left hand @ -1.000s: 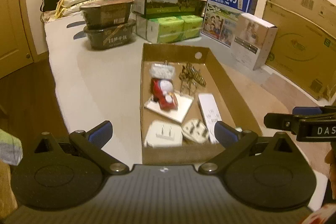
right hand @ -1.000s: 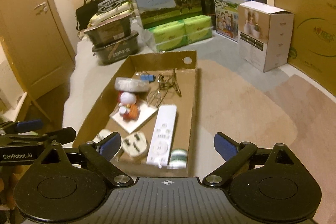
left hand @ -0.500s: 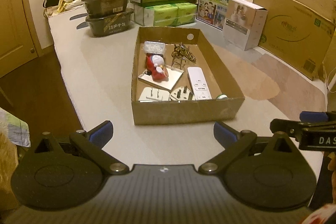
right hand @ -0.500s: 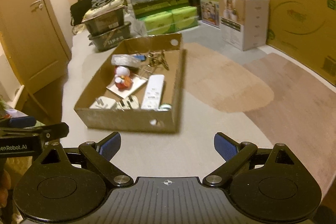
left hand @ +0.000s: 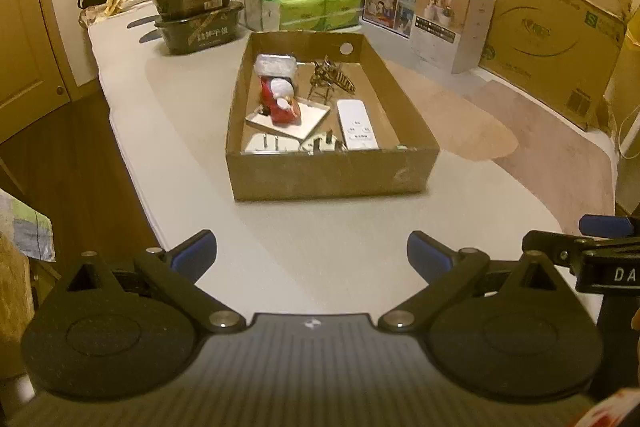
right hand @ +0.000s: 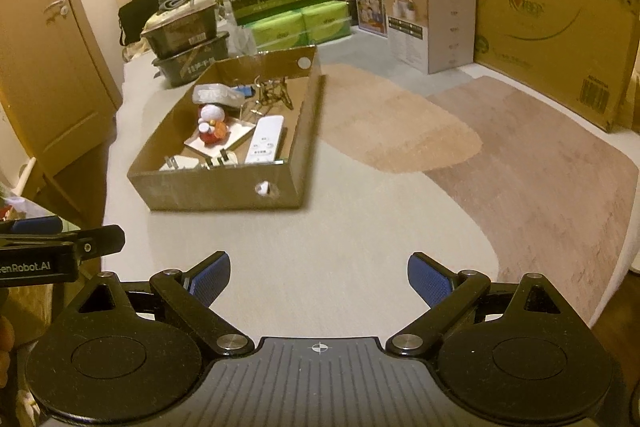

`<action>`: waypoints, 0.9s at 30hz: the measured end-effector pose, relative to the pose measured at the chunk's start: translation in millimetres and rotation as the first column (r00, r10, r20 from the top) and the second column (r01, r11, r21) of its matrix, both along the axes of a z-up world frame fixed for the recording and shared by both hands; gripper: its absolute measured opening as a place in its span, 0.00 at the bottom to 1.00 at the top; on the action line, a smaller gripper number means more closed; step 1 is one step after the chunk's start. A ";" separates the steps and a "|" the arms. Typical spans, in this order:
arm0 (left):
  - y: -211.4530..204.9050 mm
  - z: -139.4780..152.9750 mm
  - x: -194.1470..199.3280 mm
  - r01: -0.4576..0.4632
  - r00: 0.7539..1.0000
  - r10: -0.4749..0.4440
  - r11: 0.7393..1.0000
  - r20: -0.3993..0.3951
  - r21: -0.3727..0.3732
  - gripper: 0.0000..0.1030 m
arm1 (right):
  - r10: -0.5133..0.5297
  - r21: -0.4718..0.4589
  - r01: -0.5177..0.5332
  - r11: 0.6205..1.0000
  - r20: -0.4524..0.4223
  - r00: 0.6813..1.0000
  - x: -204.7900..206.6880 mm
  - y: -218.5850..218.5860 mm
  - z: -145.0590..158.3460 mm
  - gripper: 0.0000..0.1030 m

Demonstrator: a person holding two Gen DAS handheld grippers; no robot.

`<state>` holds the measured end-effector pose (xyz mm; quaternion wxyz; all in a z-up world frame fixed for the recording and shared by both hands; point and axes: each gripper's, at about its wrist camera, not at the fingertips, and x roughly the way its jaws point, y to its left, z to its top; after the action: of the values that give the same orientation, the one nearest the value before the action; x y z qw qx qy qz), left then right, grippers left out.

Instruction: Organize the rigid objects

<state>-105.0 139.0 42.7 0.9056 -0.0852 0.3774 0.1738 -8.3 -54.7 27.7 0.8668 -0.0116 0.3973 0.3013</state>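
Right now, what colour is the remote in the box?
White, the remote shows best in the left wrist view.

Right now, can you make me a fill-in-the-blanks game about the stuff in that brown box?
1. The white remote control lies inside the brown ____ box.
2. The red and white toy figure sits on a flat ____ tile.
3. Both the left gripper and right gripper are ____.

Missing words: cardboard; white; open

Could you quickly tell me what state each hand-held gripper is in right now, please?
Left hand-held gripper: open, holding nothing, short of the cardboard box.
Right hand-held gripper: open, holding nothing.
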 end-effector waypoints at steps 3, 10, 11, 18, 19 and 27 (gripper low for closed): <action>-6.2 -5.2 -3.8 0.012 1.000 -0.012 1.000 -0.017 0.001 0.98 | -0.004 -0.008 0.004 1.000 -0.002 1.000 -3.5 -3.1 -3.3 0.92; -14.2 -13.7 -7.6 0.020 0.999 -0.020 1.000 -0.040 -0.001 0.98 | -0.008 -0.024 0.008 1.000 -0.002 1.000 -6.8 -6.2 -8.1 0.92; -14.1 -13.5 -7.2 0.017 0.999 -0.017 1.000 -0.038 -0.001 0.98 | -0.006 -0.025 0.006 1.000 -0.002 1.000 -7.3 -5.8 -8.6 0.92; -13.0 -13.6 -7.2 0.008 0.999 -0.008 1.000 -0.035 -0.001 0.98 | 0.008 -0.036 -0.008 0.999 0.008 1.000 -10.1 -2.3 -9.7 0.92; -12.9 -13.7 -7.1 0.008 0.999 -0.008 1.000 -0.035 -0.001 0.98 | 0.007 -0.036 -0.007 0.999 0.008 1.000 -10.1 -1.9 -9.8 0.92; -12.9 -14.1 -7.0 0.010 0.999 -0.010 1.000 -0.035 -0.004 0.98 | 0.008 -0.040 -0.008 0.999 0.006 1.000 -9.5 -0.9 -10.3 0.92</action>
<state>-112.0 126.2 28.6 0.8996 -0.0820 0.3938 0.1700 -17.8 -55.5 17.5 0.8662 -0.0316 0.4007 0.2968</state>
